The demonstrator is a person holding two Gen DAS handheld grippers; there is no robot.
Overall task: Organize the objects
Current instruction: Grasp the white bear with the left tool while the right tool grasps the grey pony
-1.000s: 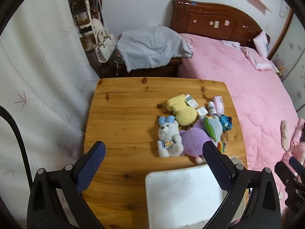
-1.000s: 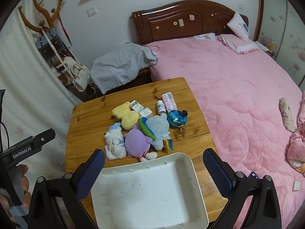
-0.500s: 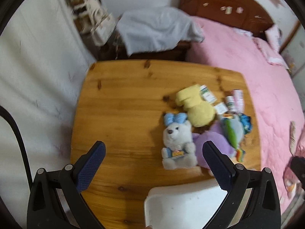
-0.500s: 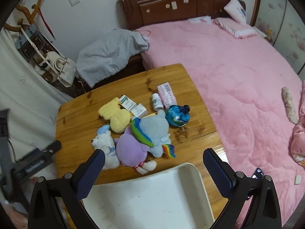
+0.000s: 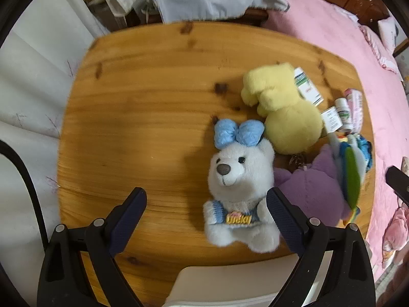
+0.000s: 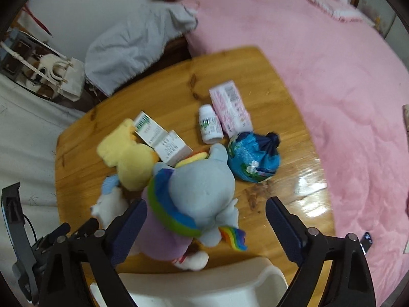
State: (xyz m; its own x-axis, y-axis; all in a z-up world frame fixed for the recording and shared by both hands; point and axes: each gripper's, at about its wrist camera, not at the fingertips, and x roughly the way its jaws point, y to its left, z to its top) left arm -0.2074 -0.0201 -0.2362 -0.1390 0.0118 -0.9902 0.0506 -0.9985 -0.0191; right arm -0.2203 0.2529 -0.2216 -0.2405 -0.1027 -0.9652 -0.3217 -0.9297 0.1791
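Left wrist: left hand-held gripper (image 5: pixel 205 206) hangs wide open over white bear (image 5: pixel 240 192).

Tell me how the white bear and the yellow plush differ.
The white bear shows a face with dark eyes and nose; the yellow plush shows no face from here. The white bear wears a blue bow and a striped top; the yellow plush is plain. The white bear lies nearer the left gripper, against one open jaw; the yellow plush lies farther back, beside the medicine boxes. Both are soft toys lying on the wooden table.
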